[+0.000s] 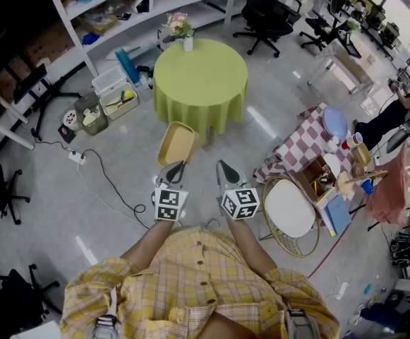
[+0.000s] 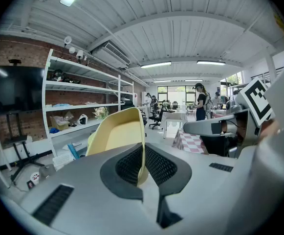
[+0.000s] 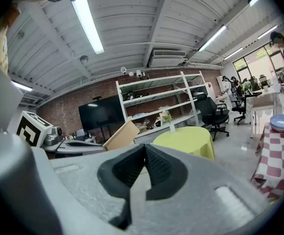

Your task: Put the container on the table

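A shallow yellow container hangs in the air in front of me, gripped by its near rim in my left gripper. In the left gripper view the container stands upright between the shut black pads. My right gripper is beside it, to the right, shut with nothing in it; its pads meet. From that side the container shows as a tan slab at left. The round table with a green cloth stands ahead, with a vase of flowers at its far edge.
A table with a red checked cloth and dishes stands to the right, a white round-seat chair near it. White shelving runs along the far wall, bins and cables on the floor at left. Office chairs behind.
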Demonstrator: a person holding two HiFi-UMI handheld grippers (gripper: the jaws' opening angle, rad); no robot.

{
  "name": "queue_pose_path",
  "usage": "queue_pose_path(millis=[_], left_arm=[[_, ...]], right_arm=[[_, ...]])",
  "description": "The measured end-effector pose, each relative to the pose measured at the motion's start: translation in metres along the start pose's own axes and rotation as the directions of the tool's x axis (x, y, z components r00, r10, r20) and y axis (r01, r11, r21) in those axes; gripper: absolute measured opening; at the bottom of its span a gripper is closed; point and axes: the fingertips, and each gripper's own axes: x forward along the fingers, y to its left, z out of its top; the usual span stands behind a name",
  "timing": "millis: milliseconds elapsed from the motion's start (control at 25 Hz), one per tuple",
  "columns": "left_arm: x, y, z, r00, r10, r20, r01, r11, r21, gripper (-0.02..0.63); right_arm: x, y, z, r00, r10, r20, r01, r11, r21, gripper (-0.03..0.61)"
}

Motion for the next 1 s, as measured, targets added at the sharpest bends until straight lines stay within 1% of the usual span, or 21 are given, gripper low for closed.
queue_pose_path(millis=[320, 520, 640, 760, 1000], left_arm=[[0.003, -0.005, 0.002, 1.000, 0.007, 0.001, -0.007, 1.000, 0.018, 0.018], [0.004, -0.012, 0.006, 1.000, 0.016, 0.002, -0.016, 1.000, 0.024, 0.018], [0.006, -0.020, 0.008, 1.000, 0.024, 0.005, -0.024, 0.999, 0.039, 0.017], [0.010, -0.030, 0.009, 0.999, 0.032, 0.001, -0.032, 0.999, 0.039, 0.018], [0.022, -0.056, 0.013, 0.999, 0.053, -0.006, -0.052, 0.997, 0.060, 0.018]], right_arm=[[-0.003, -0.005, 0.000, 1.000, 0.007, 0.003, -0.007, 1.000, 0.000, -0.002], [-0.006, -0.007, 0.007, 1.000, 0.022, 0.014, -0.022, 1.000, 0.002, -0.002], [-0.007, -0.011, 0.008, 0.999, 0.042, 0.016, -0.042, 0.999, -0.002, -0.002], [-0.011, -0.017, 0.009, 0.998, 0.057, 0.005, -0.057, 0.998, -0.014, -0.002], [-0.024, -0.039, 0.013, 0.996, 0.089, -0.001, -0.089, 0.996, -0.025, -0.002]])
